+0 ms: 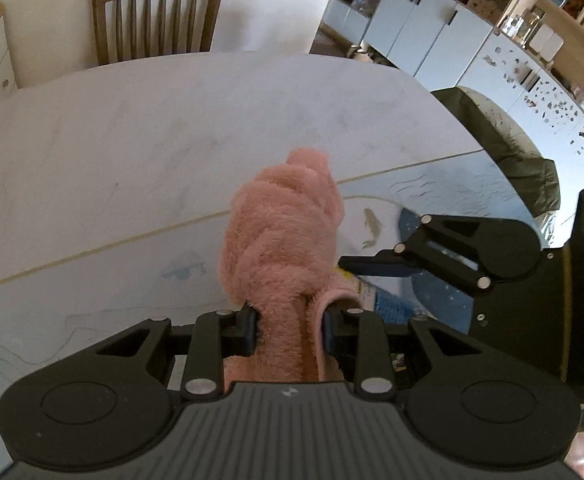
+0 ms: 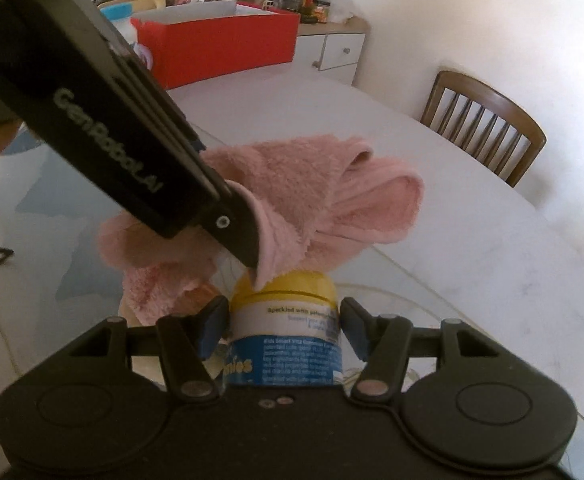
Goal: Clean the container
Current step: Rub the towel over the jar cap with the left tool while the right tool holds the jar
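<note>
Two handheld grippers are working one cloth against one bottle above a white table point(image 1: 132, 128).

The left gripper point(image 1: 290, 330) is pinching a fluffy pink towelling cloth point(image 1: 282, 232), draping it onto the yellow cap. The right gripper point(image 2: 284, 330) is clamping an upright white-and-blue plastic supplement bottle point(image 2: 288, 336), which is standing directly below the cloth.

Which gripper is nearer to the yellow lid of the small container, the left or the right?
Right. The right gripper has the white and blue container just below its yellow lid between its fingers. The left gripper is above the lid, holding the pink fluffy cloth.
</note>
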Demonstrator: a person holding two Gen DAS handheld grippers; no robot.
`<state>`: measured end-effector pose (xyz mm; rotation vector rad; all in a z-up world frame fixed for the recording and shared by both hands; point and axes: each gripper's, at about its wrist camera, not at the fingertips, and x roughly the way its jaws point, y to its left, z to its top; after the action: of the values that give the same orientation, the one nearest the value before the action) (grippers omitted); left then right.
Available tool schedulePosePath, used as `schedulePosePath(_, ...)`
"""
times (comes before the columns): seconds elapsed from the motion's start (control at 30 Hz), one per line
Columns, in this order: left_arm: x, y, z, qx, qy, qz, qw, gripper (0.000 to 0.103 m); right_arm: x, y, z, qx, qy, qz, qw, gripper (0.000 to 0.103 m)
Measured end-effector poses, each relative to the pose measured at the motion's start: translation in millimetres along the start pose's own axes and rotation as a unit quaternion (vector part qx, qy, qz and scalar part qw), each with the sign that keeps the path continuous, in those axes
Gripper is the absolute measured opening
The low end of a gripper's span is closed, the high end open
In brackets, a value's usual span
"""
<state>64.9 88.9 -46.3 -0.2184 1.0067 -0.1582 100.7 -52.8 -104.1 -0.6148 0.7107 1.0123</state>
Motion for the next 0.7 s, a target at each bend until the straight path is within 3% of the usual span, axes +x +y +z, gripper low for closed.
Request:
schedulePosePath(0.2,4.6,4.0,-3.0,-0.006,0.007,0.021,0.9997,0.028,-5.1,-6.4,-5.1,0.02,0.004,0.003,1.0,0.061)
schedulePosePath(0.37,-17.7,2.8,-0.3,0.002,-0.019,0.007,0.9998,0.028,-24.9,-13.2,-30.4,0.068,0.006,0.0,0.998,0.062)
schedulePosePath(0.53,-41.9,-24.0,4.1,0.051,-0.034,-0.028,0.9977,0.028,-41.7,-19.1,-52.5,0.111,0.004,0.003,0.994,0.063)
schedulePosePath(0.7,-48.9,-64.0,3.7,0.094,-0.021,-0.09,0.9913,0.028,-50.0,-19.6,-65.5,0.123,-0.002,-0.002,0.992,0.063)
